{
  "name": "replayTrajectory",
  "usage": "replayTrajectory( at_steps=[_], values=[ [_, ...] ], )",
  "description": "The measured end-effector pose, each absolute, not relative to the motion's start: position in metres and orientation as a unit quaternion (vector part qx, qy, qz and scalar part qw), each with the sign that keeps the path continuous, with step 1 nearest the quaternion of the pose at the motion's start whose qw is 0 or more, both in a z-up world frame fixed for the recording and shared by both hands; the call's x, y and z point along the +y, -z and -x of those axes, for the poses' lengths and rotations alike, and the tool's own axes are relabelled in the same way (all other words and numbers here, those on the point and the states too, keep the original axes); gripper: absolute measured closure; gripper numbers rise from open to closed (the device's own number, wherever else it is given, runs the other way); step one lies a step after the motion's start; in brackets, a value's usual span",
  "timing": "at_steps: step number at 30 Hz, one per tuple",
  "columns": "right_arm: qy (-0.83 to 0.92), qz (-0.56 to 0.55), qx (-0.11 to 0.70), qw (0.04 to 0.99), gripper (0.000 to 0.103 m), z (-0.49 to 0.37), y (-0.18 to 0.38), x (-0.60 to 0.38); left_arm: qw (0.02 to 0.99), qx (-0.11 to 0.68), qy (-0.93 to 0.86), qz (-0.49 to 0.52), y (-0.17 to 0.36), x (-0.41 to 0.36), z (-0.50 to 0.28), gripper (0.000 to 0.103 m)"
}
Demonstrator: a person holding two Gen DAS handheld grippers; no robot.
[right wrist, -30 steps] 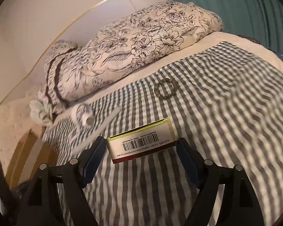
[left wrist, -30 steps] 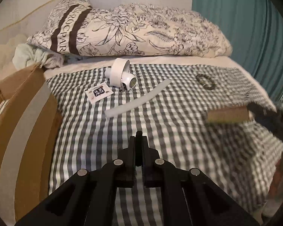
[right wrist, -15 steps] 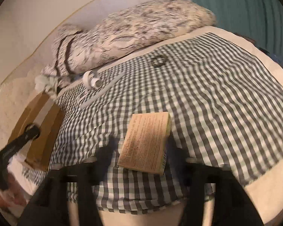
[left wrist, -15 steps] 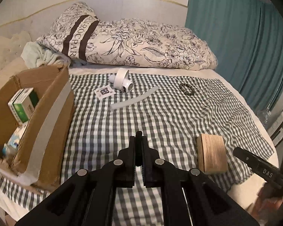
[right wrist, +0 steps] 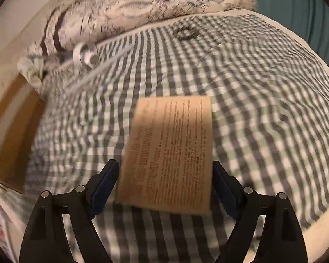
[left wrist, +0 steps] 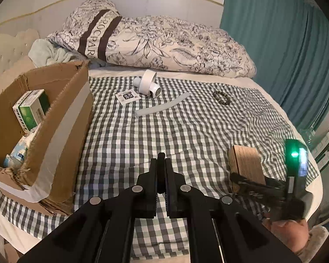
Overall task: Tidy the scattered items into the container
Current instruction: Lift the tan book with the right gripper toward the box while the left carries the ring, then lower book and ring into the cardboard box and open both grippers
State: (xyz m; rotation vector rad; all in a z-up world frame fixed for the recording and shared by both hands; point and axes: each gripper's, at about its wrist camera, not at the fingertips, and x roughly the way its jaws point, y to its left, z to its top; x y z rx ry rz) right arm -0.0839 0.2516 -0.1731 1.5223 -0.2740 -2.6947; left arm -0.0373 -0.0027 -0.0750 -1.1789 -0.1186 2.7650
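my right gripper [right wrist: 164, 175] is over the tan printed box [right wrist: 171, 153], which lies flat on the checked bedspread [right wrist: 263, 109] near the bed's near-right edge. jaws are opening and straddle it: blue pads [right wrist: 106, 175] stand either side of the box's near end. left pad shows a sliver of gap; right pad sits right at the box edge, can't tell if touching. no squeeze that i can see, so box reads as lying free on the cloth, not gripped.

key relation: box's long axis runs away from me along the fingers' line, a bit tilted to the left at the far end. short width lies across the jaws, so a close from here would pinch the two long sides. good alignment imo.

left gripper [left wrist: 161, 175] is clenched, nothing between the fingers, hovering mid-bed. from the left view the box [left wrist: 246, 164] is well off to the right, w/ the right gripper [left wrist: 247, 182] at it. so the right hand is the nearer one by far; left is nearer the cardboard container [left wrist: 61, 118].

container sits at the bed's left side, open top, a green-white carton [left wrist: 30, 109] and other small packs already inside. box to container = a carry leftward across the whole bedspread.

still scattered toward the pillow [left wrist: 164, 43]: white roll-shaped gadget [left wrist: 148, 84], pale strip [left wrist: 162, 107], small card [left wrist: 127, 96], dark bead bracelet [left wrist: 221, 96].

judgement: pick of the tan box is the step in hand; right view is blurred, so pad contact is unsure.
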Motion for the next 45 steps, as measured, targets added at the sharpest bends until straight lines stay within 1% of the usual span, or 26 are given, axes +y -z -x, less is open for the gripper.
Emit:
replayTrajectory(
  at_steps=[2,4,5,11,16,21,25,30,35,40,45],
  values=[
    [0.871,-0.487,-0.065,0.007,0.019,0.086,0.183,0.248,0.064,-0.034,-0.916,0.395,0.079,-0.001,0.042,0.098],
    [0.881,-0.471,-0.041,0.005,0.022,0.086,0.183,0.245,0.064,-0.033,-0.914,0.399,0.082,0.0,0.046,0.098],
    [0.882,-0.469,-0.041,0.008,0.023,0.085,0.182,0.246,0.064,-0.033,-0.913,0.401,0.084,0.001,0.047,0.098],
    [0.88,-0.457,-0.122,0.038,0.025,0.072,0.169,0.273,0.069,-0.035,-0.91,0.407,0.092,0.006,0.055,0.098],
    [0.886,-0.435,-0.149,0.064,0.025,0.061,0.146,0.273,0.074,-0.038,-0.909,0.408,0.089,0.005,0.052,0.098],
    [0.898,-0.406,-0.14,0.092,0.025,0.045,0.112,0.251,0.083,-0.042,-0.917,0.389,0.07,-0.001,0.051,0.098],
    [0.909,-0.383,-0.121,0.112,0.025,0.038,0.079,0.224,0.085,-0.05,-0.927,0.361,0.038,-0.013,0.05,0.098],
    [0.919,-0.35,-0.101,0.154,0.025,0.026,0.029,0.188,0.086,-0.085,-0.947,0.298,-0.027,-0.052,0.04,0.098],
    [0.924,-0.314,-0.077,0.202,0.025,0.023,-0.01,0.137,0.032,-0.092,-0.96,0.264,-0.062,-0.105,0.029,0.098],
    [0.914,-0.31,-0.065,0.253,0.025,0.033,-0.021,0.081,-0.021,-0.084,-0.958,0.274,-0.054,-0.15,0.025,0.098],
    [0.89,-0.328,-0.049,0.311,0.025,0.044,-0.01,0.016,-0.065,-0.086,-0.946,0.305,-0.033,-0.193,0.036,0.098]
  ],
)
